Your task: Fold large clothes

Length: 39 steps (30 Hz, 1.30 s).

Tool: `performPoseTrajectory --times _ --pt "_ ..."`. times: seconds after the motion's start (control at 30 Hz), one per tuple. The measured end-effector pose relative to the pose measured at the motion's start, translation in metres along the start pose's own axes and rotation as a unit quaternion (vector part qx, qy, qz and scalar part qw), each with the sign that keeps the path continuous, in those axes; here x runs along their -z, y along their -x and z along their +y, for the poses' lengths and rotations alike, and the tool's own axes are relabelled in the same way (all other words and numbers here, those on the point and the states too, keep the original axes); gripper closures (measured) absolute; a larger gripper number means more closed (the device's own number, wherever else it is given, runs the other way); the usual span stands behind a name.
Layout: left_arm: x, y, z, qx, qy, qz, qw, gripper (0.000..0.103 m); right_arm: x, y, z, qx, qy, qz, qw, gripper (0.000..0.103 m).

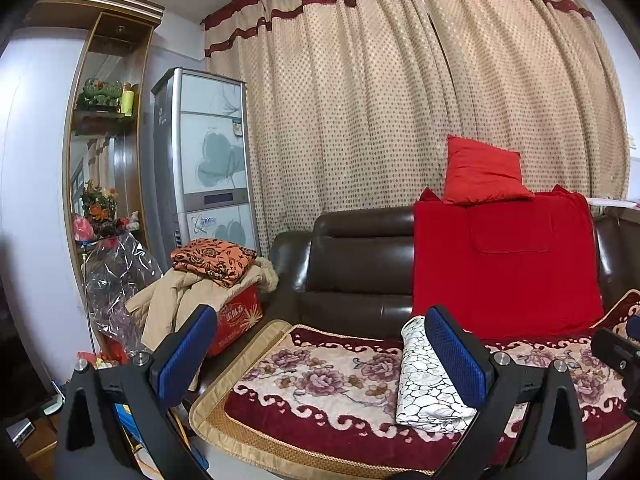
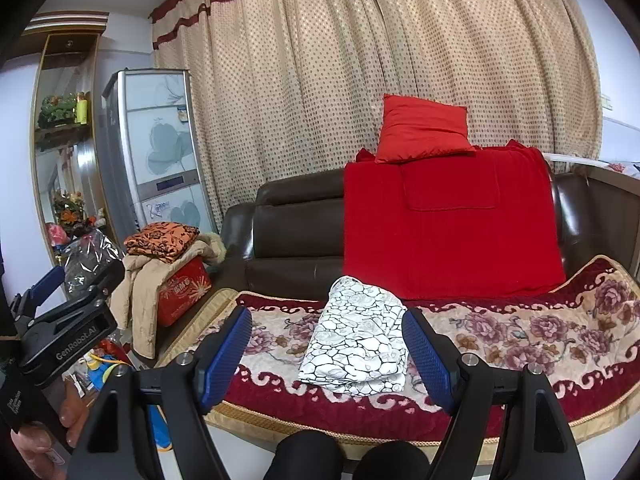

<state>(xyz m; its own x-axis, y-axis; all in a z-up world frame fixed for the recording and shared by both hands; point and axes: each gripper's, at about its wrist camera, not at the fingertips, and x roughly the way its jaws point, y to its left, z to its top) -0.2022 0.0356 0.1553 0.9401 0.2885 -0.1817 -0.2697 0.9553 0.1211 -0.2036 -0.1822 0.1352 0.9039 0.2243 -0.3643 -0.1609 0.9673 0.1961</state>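
The words "GenRobot.AI" are showing in white on the black body of the left tool, which is appearing to the left of the right tool in the right wrist view. The red box to the far left is carrying gold writing, but it is too small to read.

The folded garment is lying on the flowered sofa cover, just ahead of the right tool and between its two blue fingers in that view, without touching them. Its long axis is running away from the tool toward the sofa back, leaning a little to the left at the near end. The cloth is white with a black cracked-stone pattern and it is looking thin and smooth; its shape is a rough rectangle.

In the left wrist view the same garment is sitting ahead and to the right, partly behind the right finger of the left tool.

Both tools are standing wide and are holding nothing. Their pads are blue with a dotted rubber texture.

Beyond the garment, a red blanket is hanging over the brown leather sofa, with a red cushion on top.
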Motion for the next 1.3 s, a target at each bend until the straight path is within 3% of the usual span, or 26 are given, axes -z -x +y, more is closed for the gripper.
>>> performPoseTrajectory --times 0.67,1.3 --pt "0.002 -0.064 -0.026 0.018 -0.010 0.040 0.9990 0.000 -0.009 -0.062 -0.013 0.017 -0.012 0.036 0.999 0.023" --pt "0.009 -0.135 -0.041 0.042 -0.045 0.070 0.9956 0.000 -0.010 -0.160 -0.007 0.020 -0.034 0.088 0.995 0.023"
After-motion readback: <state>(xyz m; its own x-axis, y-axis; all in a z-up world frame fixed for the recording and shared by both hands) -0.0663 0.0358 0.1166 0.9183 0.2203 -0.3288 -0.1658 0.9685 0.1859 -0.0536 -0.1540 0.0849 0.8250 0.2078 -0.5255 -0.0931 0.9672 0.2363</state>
